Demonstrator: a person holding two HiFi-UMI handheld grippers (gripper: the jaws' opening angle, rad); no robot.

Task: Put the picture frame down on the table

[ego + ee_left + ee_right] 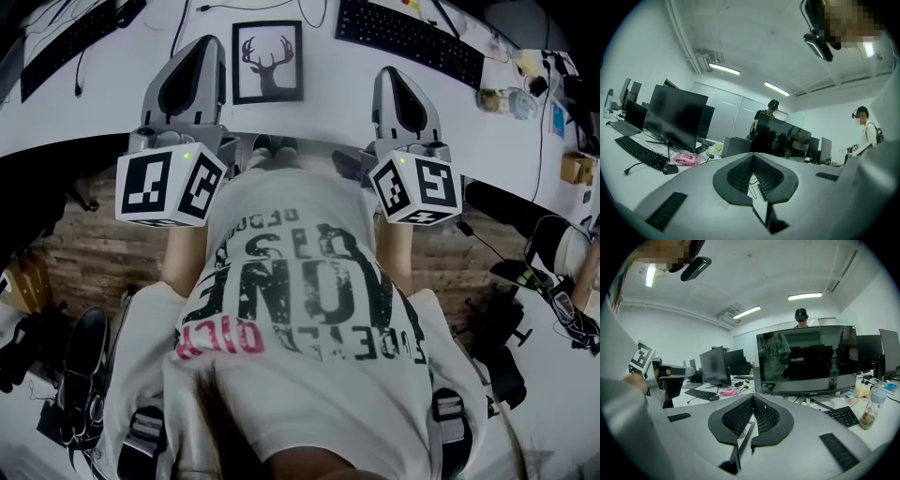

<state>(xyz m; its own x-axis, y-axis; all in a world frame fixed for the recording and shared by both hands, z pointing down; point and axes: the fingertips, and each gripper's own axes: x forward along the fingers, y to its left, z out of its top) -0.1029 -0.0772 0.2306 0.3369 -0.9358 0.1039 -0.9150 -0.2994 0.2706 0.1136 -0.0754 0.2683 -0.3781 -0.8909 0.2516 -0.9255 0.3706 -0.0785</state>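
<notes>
The picture frame [268,61], black-rimmed with a deer's-head silhouette, lies flat on the white table [328,98] between my two grippers. My left gripper [208,41] is just left of it at the table's near edge; my right gripper [392,71] is to its right. Neither touches the frame. In the left gripper view the left gripper [752,156] has its ribbed pads together with nothing between them. In the right gripper view the right gripper [753,396] is likewise shut and empty, with a strip of a dark-edged white thing visible through the slot below its pads.
Black keyboards [408,37] [75,37] lie at the table's far side. Monitors [675,117] [806,359] stand ahead, with a pink pack [686,159], a mouse [670,168] and a bottle [872,411]. Other people [865,126] stand behind the desks.
</notes>
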